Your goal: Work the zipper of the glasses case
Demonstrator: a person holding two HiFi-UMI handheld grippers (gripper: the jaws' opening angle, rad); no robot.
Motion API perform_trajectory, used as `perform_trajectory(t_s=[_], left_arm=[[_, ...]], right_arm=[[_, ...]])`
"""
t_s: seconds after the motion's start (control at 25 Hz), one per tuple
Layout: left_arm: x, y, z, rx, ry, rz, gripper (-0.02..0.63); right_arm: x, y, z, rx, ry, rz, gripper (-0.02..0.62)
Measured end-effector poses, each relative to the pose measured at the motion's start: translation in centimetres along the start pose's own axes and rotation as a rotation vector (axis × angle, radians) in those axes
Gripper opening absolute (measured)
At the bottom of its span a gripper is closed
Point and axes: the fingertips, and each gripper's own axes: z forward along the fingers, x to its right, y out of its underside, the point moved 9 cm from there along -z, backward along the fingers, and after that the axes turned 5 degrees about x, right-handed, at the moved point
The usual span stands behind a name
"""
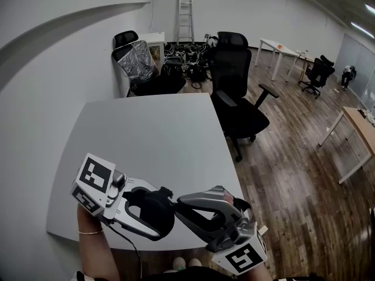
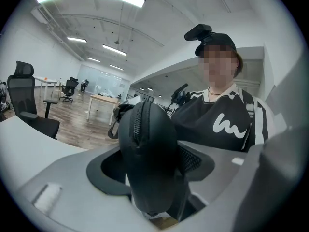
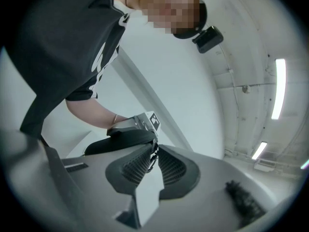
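Glasses case (image 2: 147,149): held above the table (image 1: 152,133), clamped in my left gripper's (image 1: 161,214) wide-set jaws, steadied for pulling. Right gripper (image 3: 153,152): jaws nearly together, pinching what I take for the zipper pull (image 3: 155,147). Only the left gripper view shows the zipper track; the head view hides it.

Black glasses case (image 1: 153,212), grey table (image 1: 146,133), brown wood-grain floor (image 1: 293,174).

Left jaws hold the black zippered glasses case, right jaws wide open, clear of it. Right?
No. The jaws of the right gripper are pinched shut on the small metal zipper pull of the black zippered glasses case, as the right gripper view shows. The left gripper does hold the case.
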Motion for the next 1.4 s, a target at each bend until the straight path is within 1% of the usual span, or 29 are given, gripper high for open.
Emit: perform_trajectory(t_s=[0.08, 0.24, 0.36, 0.4, 0.44, 0.48, 0.52, 0.56, 0.6, 0.68, 0.72, 0.76, 0.8, 0.84, 0.92, 1.0, 1.08, 1.2, 1.32, 1.4], left_arm=[[0.2, 0.1, 0.0, -0.024, 0.004, -0.004, 0.287], [0.6, 0.0, 0.2, -0.068, 0.021, -0.015, 0.285], [0.8, 0.1, 0.1, -0.07, 0.024, -0.013, 0.287], [0.8, 0.2, 0.1, -0.047, 0.023, 0.003, 0.288], [0.7, 0.3, 0.2, -0.003, 0.021, 0.029, 0.291], [0.6, 0.4, 0.4, 0.059, 0.02, 0.063, 0.296], [0.5, 0.5, 0.7, 0.131, 0.019, 0.094, 0.301], [0.4, 0.6, 1.0, 0.209, 0.018, 0.113, 0.304], [0.2, 0.7, 1.3, 0.294, 0.017, 0.122, 0.321], [-0.2, 1.0, 1.7, 0.49, 0.004, 0.136, 0.395], [-0.4, 1.2, 1.8, 0.576, -0.011, 0.14, 0.399], [-0.8, 1.4, 1.9, 0.631, -0.032, 0.137, 0.395], [-1.1, 1.6, 2.0, 0.65, -0.052, 0.128, 0.387], [-1.3, 1.8, 1.9, 0.645, -0.07, 0.112, 0.292], [-1.4, 1.9, 1.6, 0.616, -0.101, 0.075, 0.287], [-1.3, 2.0, 1.5, 0.594, -0.122, 0.052, 0.282], [-1.2, 2.0, 1.3, 0.596, -0.143, 0.029, 0.281], [-1.3, 1.8, 0.5, 0.632, -0.194, 0.002, 0.279], [-1.3, 0.9, -0.5, 0.665, -0.26, -0.003, 0.279], [-1.4, 0.2, -1.3, 0.722, -0.295, -0.013, 0.281]], right_arm=[[-0.2, -0.1, 0.1, -0.018, -0.021, -0.03, 0.038], [-0.3, -0.6, 0.3, -0.007, -0.051, -0.022, 0.014], [-0.4, -0.7, 0.5, -0.014, -0.06, -0.04, 0.009], [-0.5, -0.7, 0.5, -0.013, -0.047, -0.047, 0.009], [-0.4, -0.8, 0.4, -0.009, -0.026, -0.053, 0.009], [-0.3, -0.9, 0.3, -0.003, -0.001, -0.056, 0.008], [-0.2, -1.0, 0.3, 0.005, 0.021, -0.053, 0.008], [0.1, -1.1, 0.2, 0.011, 0.038, -0.044, 0.008], [0.3, -1.2, 0.1, 0.014, 0.051, -0.033, 0.008], [0.7, -1.1, 0.0, 0.004, 0.077, -0.022, 0.008], [0.8, -1.0, -0.1, -0.01, 0.088, -0.027, 0.008], [0.8, -0.9, -0.1, -0.032, 0.096, -0.041, 0.008], [0.8, -0.7, -0.1, -0.057, 0.102, -0.059, 0.008], [0.9, -0.4, 0.0, -0.082, 0.105, -0.075, 0.008], [0.8, 0.1, 0.1, -0.111, 0.106, -0.088, 0.008], [0.6, 0.3, 0.2, -0.118, 0.107, -0.088, 0.006], [0.6, 0.4, 0.2, -0.125, 0.104, -0.089, 0.005], [0.5, 0.7, 0.1, -0.155, 0.086, -0.098, 0.005], [0.4, 0.8, 0.3, -0.171, 0.079, -0.088, 0.005], [0.1, 1.1, 0.3, -0.185, 0.072, -0.064, 0.005]])
